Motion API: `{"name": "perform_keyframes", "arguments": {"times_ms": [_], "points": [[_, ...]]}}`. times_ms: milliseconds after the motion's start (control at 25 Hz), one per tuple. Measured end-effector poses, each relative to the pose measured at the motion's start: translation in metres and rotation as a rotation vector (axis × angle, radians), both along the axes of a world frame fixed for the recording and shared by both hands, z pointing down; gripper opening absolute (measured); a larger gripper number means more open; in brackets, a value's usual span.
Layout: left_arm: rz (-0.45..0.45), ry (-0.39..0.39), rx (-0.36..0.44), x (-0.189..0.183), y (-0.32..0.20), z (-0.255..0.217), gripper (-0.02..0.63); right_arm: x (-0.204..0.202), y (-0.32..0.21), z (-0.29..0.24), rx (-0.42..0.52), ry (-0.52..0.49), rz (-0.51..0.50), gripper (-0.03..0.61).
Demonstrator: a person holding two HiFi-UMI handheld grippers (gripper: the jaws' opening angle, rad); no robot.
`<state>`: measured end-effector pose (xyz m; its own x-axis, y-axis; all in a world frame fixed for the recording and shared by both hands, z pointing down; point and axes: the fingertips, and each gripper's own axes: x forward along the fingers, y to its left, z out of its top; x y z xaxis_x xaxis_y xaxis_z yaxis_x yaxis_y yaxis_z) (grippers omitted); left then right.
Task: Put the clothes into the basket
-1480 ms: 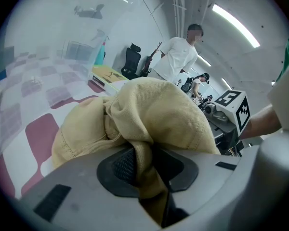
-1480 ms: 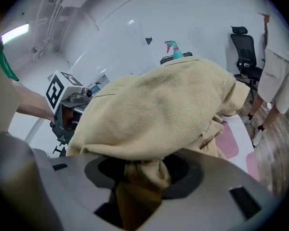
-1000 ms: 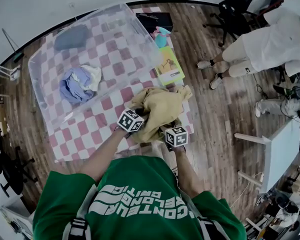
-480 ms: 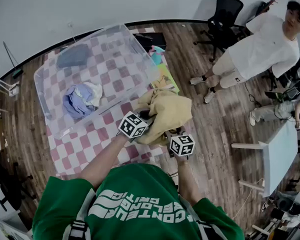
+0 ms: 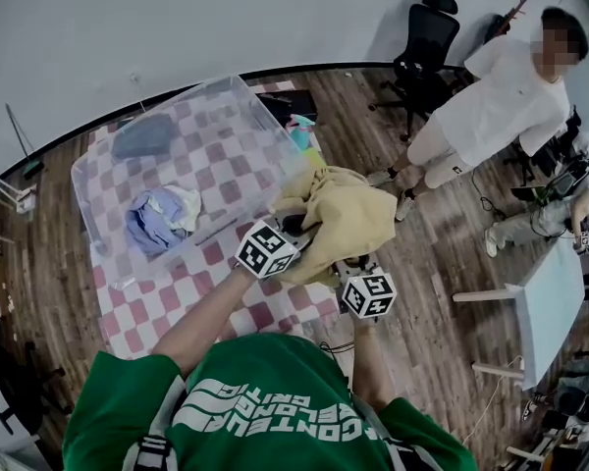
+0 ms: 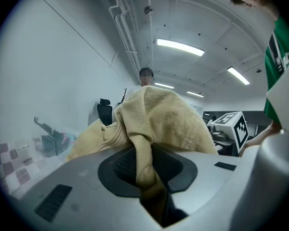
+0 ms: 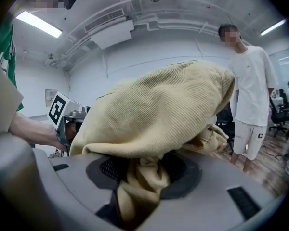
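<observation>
While both tongs are held up above the checkered cloth (image 5: 177, 302), the tan garment (image 5: 344, 219) (image 6: 159, 119) (image 7: 159, 109) sits bunched between them, by the near corner of the clear basket (image 5: 265, 130) and not inside it. Left tongs (image 5: 293, 226) (image 6: 144, 167): jaws nearly together, pinching a thin fold of the garment. Right tongs (image 5: 348, 263) (image 7: 139, 177): jaws partly apart, clamped on a thicker wad of it. Blue and white clothes (image 5: 157, 216) and a dark garment (image 5: 142, 135) lie in the basket.

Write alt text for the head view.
A person in a green shirt holds a tan garment up, left tongs and right tongs both clamped on it, beside a clear basket containing blue and white clothes on a checkered mat. A bystander in white stands nearby.
</observation>
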<state>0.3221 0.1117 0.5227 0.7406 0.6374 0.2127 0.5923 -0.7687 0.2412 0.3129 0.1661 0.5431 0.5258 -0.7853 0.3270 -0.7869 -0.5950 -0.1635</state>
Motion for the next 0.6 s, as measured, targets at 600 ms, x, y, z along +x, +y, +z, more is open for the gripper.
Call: {"name": "perform_keyframes", "arguments": {"times_ms": [600], "points": [[0.006,0.279,-0.013,0.032,-0.022,-0.154,0.052,0.037,-0.022,-0.15,0.065,0.303,0.013,0.193]]}}
